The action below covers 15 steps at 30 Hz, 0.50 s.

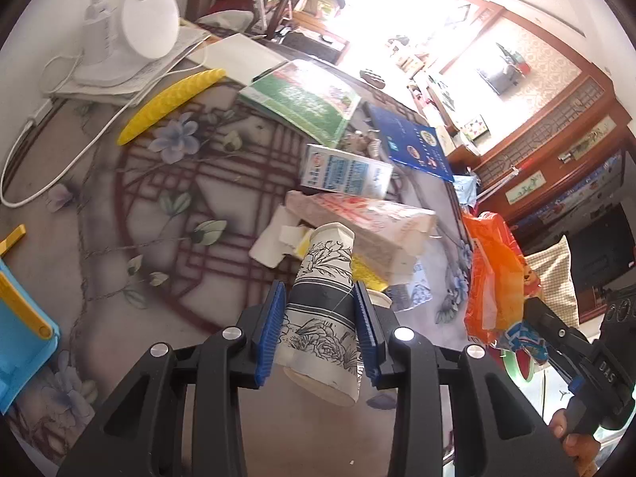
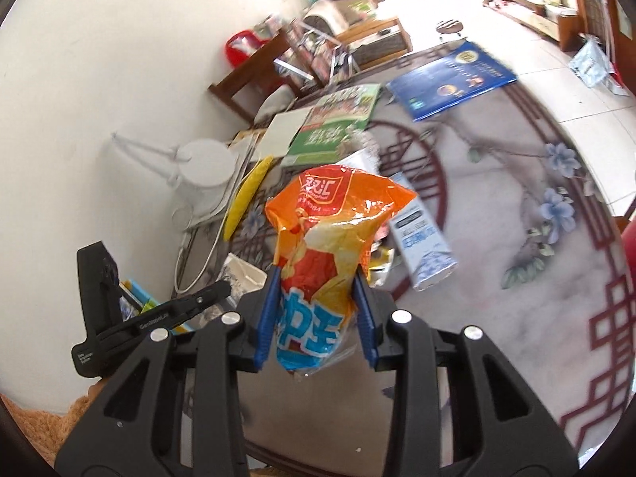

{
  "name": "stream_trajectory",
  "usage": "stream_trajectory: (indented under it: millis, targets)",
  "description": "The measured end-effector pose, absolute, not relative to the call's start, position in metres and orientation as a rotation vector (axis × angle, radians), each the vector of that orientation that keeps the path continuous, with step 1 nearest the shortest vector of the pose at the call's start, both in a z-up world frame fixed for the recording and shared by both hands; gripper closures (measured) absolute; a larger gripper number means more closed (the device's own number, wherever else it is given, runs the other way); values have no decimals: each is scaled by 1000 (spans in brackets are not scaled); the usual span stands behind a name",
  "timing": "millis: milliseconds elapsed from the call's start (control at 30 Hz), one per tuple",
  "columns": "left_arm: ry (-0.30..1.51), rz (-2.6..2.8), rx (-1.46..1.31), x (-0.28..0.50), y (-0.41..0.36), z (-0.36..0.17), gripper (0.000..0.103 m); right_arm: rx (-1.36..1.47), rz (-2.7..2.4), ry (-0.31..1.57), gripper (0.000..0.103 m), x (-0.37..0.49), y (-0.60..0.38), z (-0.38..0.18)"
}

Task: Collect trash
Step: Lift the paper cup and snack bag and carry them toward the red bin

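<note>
My left gripper (image 1: 320,298) is shut on a white paper cup (image 1: 322,310) with black flower print, held above the round table (image 1: 167,206). My right gripper (image 2: 316,282) is shut on an orange snack bag (image 2: 326,238); the bag also shows in the left wrist view (image 1: 493,278), at the right. On the table lie a blue-and-white milk carton (image 1: 346,175), a pink-and-white carton (image 1: 369,222) and torn white paper scraps (image 1: 274,242). The milk carton also shows in the right wrist view (image 2: 421,246).
A green booklet (image 1: 302,99), a blue book (image 1: 413,139), a yellow curved object (image 1: 171,103) and a white desk lamp (image 1: 135,28) with its cable stand on the table. A blue and yellow item (image 1: 20,318) is at the left edge. Wooden furniture stands behind.
</note>
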<state>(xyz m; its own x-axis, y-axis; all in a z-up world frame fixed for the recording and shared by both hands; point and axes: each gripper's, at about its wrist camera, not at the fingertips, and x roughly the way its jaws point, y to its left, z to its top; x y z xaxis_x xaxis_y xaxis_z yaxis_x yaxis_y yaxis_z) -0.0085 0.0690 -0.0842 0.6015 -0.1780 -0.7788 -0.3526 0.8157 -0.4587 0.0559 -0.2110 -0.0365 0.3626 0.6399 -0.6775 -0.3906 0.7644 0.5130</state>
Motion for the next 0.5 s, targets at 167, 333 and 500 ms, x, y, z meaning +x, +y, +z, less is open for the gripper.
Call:
stream_trajectory:
  millis: [167,333,500]
  targets:
    - [916,80,-606,-1,53,-75,70,326,637,1001,68,60,-234,-39]
    - [907,47,-602,10,34,-70,70,334,605,992,68,59,-257,-37]
    - [919,11,-582,19,8,-69,71,351,577,989,68,65,-280,-38]
